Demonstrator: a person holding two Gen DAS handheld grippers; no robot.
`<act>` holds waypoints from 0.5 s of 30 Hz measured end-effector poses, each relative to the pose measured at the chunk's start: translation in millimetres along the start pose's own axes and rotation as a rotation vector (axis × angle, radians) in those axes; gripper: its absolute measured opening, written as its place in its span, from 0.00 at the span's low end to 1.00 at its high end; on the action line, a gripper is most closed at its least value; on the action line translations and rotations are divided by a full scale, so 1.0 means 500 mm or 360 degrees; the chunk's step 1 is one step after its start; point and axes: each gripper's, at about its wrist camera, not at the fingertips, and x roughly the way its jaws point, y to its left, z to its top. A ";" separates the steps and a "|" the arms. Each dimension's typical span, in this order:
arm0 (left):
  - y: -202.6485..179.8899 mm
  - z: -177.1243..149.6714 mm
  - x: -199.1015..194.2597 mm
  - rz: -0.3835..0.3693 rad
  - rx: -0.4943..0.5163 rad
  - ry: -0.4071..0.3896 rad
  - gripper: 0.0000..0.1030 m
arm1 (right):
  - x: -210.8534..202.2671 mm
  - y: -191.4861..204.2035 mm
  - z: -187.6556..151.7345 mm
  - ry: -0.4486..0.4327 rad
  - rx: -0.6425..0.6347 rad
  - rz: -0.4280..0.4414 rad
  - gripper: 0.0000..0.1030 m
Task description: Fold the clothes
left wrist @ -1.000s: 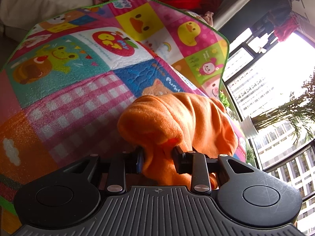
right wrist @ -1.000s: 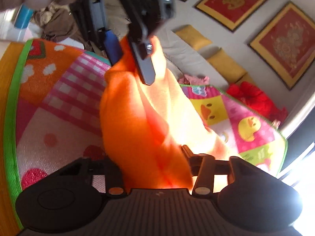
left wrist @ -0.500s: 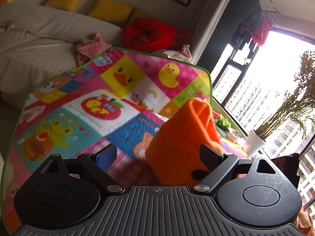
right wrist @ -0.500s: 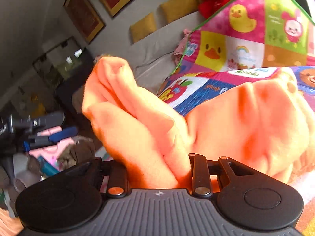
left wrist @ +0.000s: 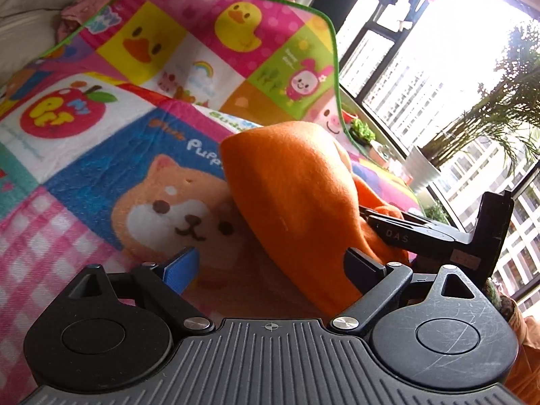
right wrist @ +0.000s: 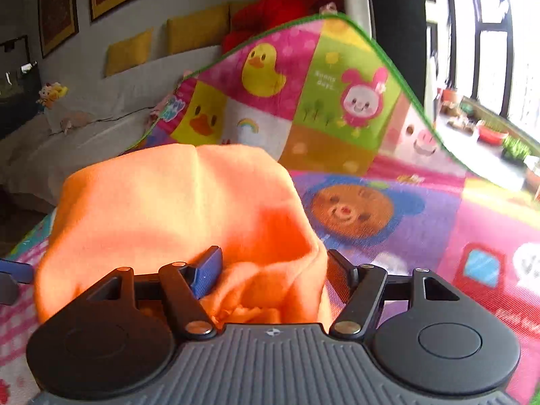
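Observation:
An orange fleece garment [left wrist: 297,195] lies bunched in a folded heap on a colourful cartoon play mat [left wrist: 101,185]. My left gripper [left wrist: 273,268] is low over the mat with its jaws wide and still opening. The garment's near edge lies in the gap against the right finger, unpinched. From the right, a finger [left wrist: 398,233] of my right gripper reaches into the cloth. In the right wrist view the right gripper [right wrist: 275,270] has its jaws opening around a loose fold of the garment [right wrist: 175,202], which no longer looks pinched. The left gripper's blue pad [right wrist: 13,271] shows at the left edge.
Beyond the mat [right wrist: 438,219] stands a pale sofa with yellow cushions [right wrist: 199,30], a red heap [right wrist: 270,10] and pink clothes [left wrist: 84,10]. Tall windows with potted plants [left wrist: 422,168] run along the right side. Framed pictures hang on the wall.
Both grippers were shut on the orange garment a second ago. The left one let go first and sank toward the mat; the right one swung the cloth over and now spreads its jaws.

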 end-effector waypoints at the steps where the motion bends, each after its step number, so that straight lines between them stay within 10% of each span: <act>1: 0.002 0.001 0.014 -0.0008 -0.0010 0.0010 0.93 | 0.005 -0.007 -0.004 0.0025 0.0076 0.0061 0.65; 15: 0.129 0.005 -0.070 0.0134 -0.0061 -0.0145 0.94 | 0.024 0.196 -0.048 0.0168 0.0153 0.0341 0.65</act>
